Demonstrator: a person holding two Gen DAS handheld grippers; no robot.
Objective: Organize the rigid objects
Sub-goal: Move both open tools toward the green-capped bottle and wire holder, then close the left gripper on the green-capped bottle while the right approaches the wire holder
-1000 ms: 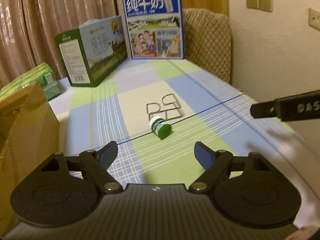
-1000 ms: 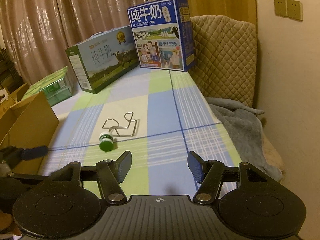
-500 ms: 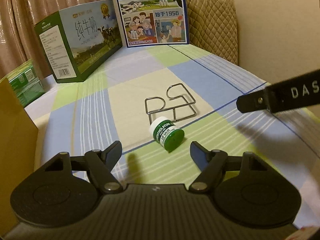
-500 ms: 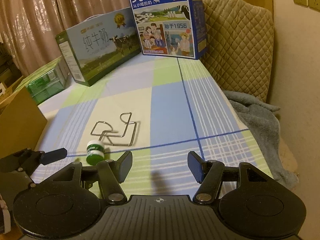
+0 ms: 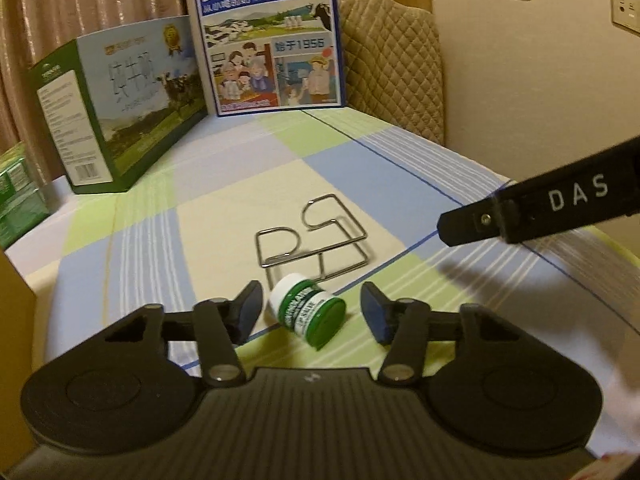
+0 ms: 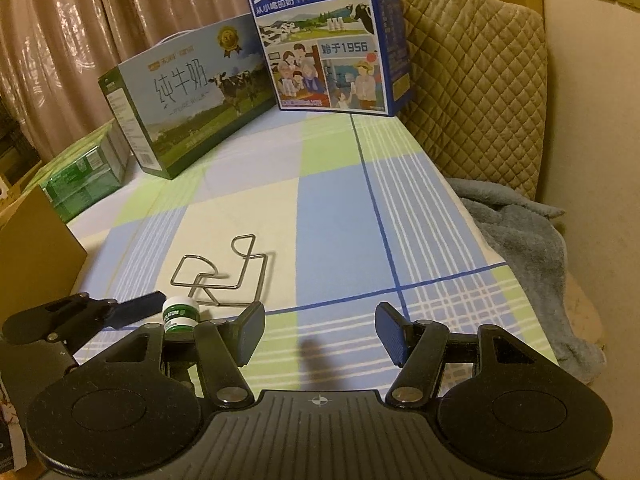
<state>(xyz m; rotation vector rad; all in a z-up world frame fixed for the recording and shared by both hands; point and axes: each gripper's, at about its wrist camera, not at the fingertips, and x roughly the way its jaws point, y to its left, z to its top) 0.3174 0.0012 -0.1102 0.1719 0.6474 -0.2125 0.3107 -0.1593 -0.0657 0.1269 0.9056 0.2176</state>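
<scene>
My left tool [image 5: 310, 310] is closing on a small white jar with a green lid [image 5: 307, 310]. The jar lies on its side between the two pads, but they do not touch it. It sits on the checked bed cover [image 5: 224, 184], near the front edge, just in front of a bent wire rack [image 5: 316, 236]. My right tool [image 6: 320, 334] is half open with nothing in it. Two milk boxes [image 5: 266, 36] stand at the far edge.

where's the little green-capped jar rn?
Lying on its side on the checked cloth, the jar sits between the closing left gripper's fingers in the left wrist view, not yet pinched, just in front of the wire rack.
</scene>
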